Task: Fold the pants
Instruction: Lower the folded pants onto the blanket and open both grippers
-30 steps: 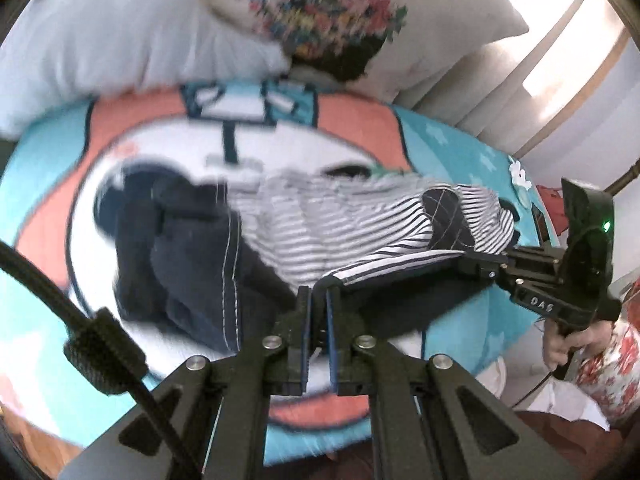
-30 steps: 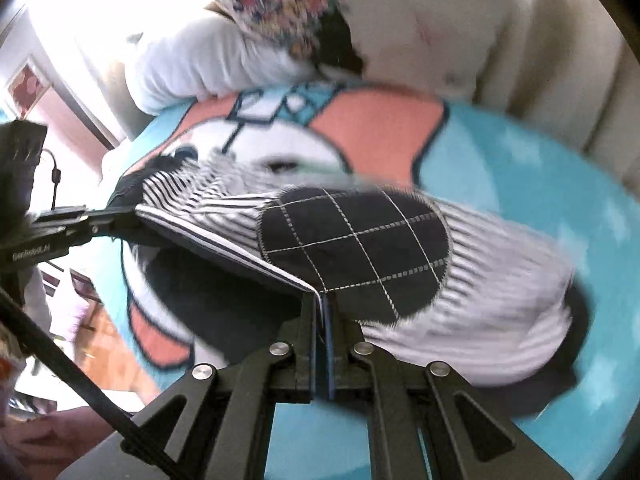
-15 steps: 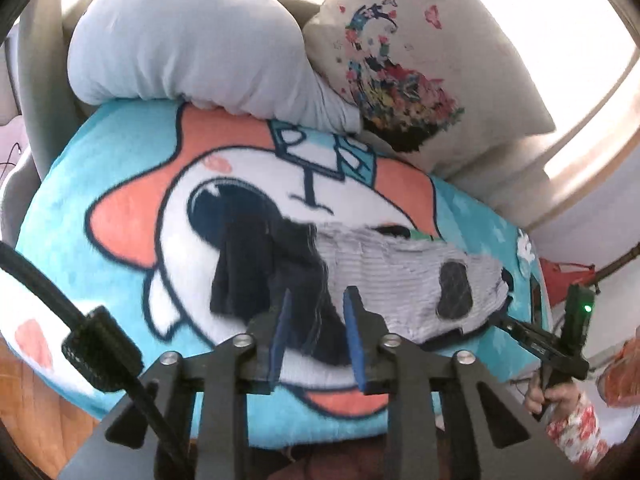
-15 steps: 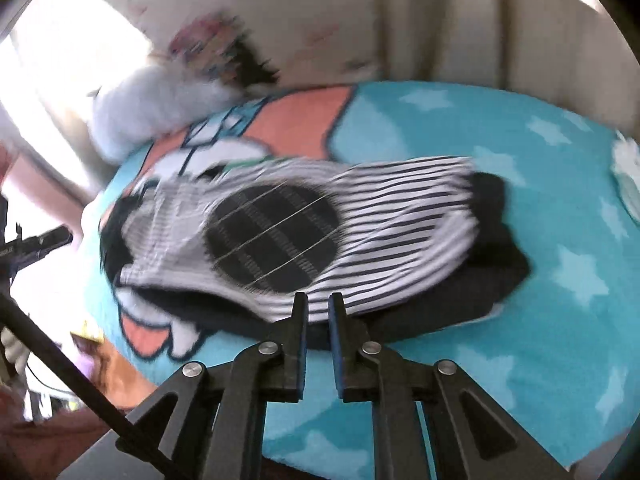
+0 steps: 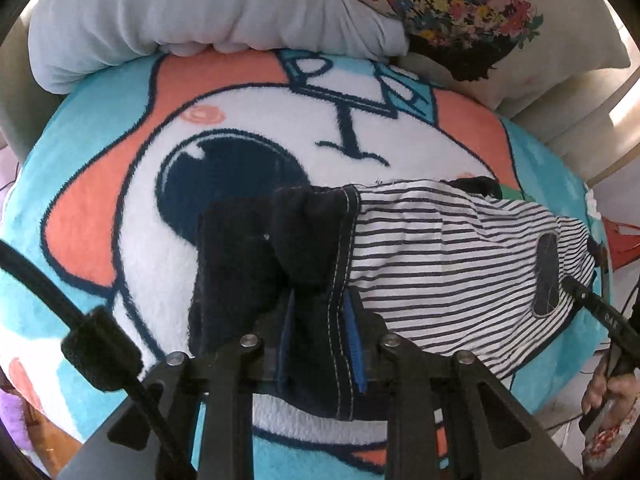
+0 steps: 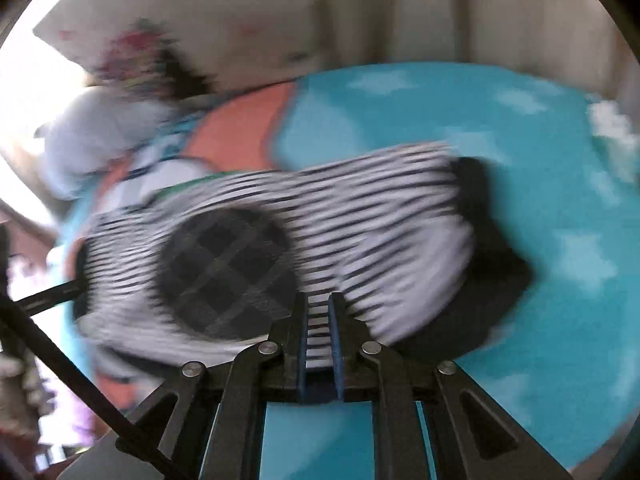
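Striped pants (image 5: 452, 256) with dark waistband, lying folded lengthwise mid-frame on a cartoon blanket (image 5: 120, 184); soft, light, limp, likely to sag and slip; best pinched at the stitched waistband edge; left hand-held gripper (image 5: 320, 320) parted astride that edge; right hand-held gripper (image 6: 319, 320) parted over the striped hem.

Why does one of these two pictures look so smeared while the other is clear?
Left wrist view: sharp, the striped pants and floral pillow crisp, though fisheye-bent at the edges. Right wrist view: motion blur smears the pants' stripes and checked patch; only the right hand-held gripper stays sharp.
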`<state>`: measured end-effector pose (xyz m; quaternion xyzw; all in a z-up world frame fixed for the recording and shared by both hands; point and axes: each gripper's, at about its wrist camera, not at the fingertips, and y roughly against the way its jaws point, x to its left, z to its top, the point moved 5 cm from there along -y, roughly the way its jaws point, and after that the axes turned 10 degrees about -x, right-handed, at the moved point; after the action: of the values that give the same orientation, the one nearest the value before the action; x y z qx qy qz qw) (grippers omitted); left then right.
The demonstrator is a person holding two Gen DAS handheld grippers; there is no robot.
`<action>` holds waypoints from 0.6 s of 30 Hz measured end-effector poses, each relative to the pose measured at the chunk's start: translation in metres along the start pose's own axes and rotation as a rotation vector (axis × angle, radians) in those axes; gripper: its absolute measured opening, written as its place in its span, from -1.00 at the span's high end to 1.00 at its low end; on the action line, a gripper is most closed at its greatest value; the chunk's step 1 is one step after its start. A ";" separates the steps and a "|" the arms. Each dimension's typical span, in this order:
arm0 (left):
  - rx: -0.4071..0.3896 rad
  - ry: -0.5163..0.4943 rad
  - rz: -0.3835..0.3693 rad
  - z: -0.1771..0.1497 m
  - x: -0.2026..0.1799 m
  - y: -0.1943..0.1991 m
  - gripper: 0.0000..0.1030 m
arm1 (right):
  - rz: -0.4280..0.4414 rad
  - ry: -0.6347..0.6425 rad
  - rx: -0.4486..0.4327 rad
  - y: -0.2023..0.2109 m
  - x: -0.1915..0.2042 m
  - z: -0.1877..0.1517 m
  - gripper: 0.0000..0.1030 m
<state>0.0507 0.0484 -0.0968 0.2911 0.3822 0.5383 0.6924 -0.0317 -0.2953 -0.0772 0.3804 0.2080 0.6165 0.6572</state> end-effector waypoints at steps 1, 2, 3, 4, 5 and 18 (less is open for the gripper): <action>-0.001 0.004 -0.007 0.000 0.001 0.000 0.53 | -0.045 -0.042 -0.017 0.004 -0.018 0.004 0.91; -0.003 0.007 -0.015 0.001 0.001 0.000 0.53 | -0.082 -0.094 -0.030 0.010 -0.035 0.009 0.96; -0.003 0.007 -0.019 0.001 0.001 0.000 0.53 | -0.063 -0.151 -0.039 0.014 -0.048 0.013 0.96; -0.004 0.003 -0.022 0.000 0.001 0.000 0.53 | -0.055 -0.218 -0.055 0.023 -0.062 0.017 0.96; -0.005 -0.001 -0.022 0.000 0.001 0.000 0.53 | -0.095 -0.236 -0.078 0.033 -0.070 0.020 0.87; -0.014 -0.010 -0.037 -0.002 -0.002 0.002 0.52 | 0.008 -0.174 -0.048 0.008 -0.013 0.037 0.68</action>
<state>0.0476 0.0472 -0.0960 0.2821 0.3802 0.5267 0.7060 -0.0117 -0.3170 -0.0506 0.4175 0.1334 0.5886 0.6793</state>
